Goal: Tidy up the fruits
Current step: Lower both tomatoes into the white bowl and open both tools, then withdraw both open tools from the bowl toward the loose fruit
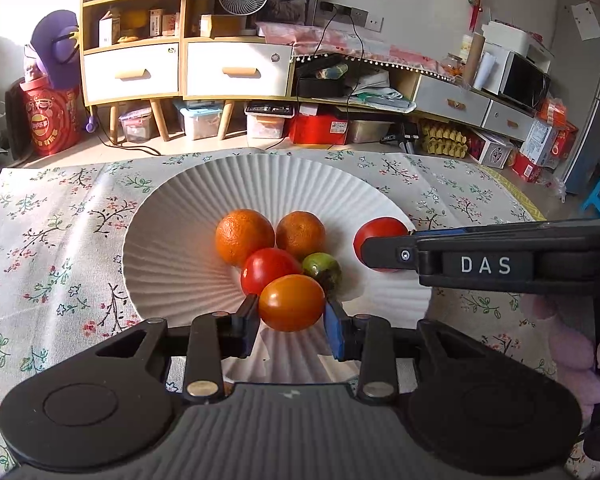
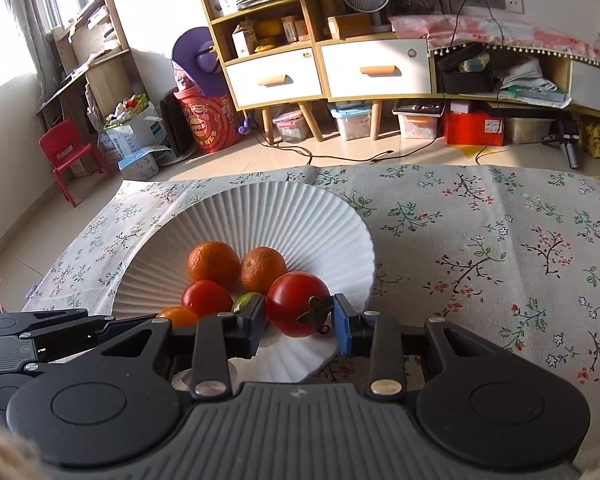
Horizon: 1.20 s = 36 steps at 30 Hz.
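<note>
Left wrist view: left gripper (image 1: 291,322) clamps the orange tomato (image 1: 291,302) over the white ribbed plate (image 1: 180,248), beside 2 tangerines (image 1: 244,237); right wrist view: right gripper (image 2: 300,324) grips the red tomato (image 2: 296,303) above the plate's near rim.

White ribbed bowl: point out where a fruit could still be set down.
In the white ribbed bowl, the left slope beside the oranges and the far wall behind them are bare. The centre is crowded: oranges, red tomato, green fruit, and the orange tomato between the left gripper fingers.
</note>
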Tool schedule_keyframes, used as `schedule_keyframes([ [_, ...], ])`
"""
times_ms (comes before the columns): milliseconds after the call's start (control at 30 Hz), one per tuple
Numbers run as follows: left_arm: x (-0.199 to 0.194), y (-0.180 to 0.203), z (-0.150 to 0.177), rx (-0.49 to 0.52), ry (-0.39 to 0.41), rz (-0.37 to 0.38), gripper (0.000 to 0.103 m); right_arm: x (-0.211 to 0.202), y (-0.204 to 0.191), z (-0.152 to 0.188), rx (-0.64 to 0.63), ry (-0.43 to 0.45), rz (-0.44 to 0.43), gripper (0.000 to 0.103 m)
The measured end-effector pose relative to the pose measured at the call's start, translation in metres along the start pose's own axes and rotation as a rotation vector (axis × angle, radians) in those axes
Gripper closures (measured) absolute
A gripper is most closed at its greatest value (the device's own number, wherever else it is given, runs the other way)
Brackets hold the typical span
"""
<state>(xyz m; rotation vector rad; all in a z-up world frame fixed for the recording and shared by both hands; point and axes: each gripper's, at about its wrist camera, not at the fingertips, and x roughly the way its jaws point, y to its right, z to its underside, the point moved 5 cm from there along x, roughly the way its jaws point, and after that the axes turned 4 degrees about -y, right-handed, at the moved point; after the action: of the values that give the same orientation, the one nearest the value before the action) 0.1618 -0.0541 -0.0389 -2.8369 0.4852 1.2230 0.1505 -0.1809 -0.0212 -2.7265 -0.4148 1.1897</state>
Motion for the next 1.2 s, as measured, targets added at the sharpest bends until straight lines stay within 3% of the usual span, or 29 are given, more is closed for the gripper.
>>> schedule_keyframes([
  [300, -0.001, -0.003, -0.001, 0.002, 0.002, 0.001, 0.068, 0.004, -0.003, 0.000, -0.031, -0.008, -0.008, 0.069],
  [433, -0.005, -0.003, 0.000, 0.008, 0.009, -0.008, 0.057, 0.000, -0.001, -0.001, -0.011, -0.006, -0.019, 0.063],
  [567, -0.011, -0.004, 0.000, 0.005, 0.020, -0.009, 0.047, -0.009, -0.004, -0.001, -0.011, 0.005, -0.019, 0.047],
  [1200, -0.039, -0.005, 0.018, 0.040, 0.032, 0.002, 0.014, -0.035, -0.001, 0.010, -0.024, 0.021, -0.008, 0.027],
])
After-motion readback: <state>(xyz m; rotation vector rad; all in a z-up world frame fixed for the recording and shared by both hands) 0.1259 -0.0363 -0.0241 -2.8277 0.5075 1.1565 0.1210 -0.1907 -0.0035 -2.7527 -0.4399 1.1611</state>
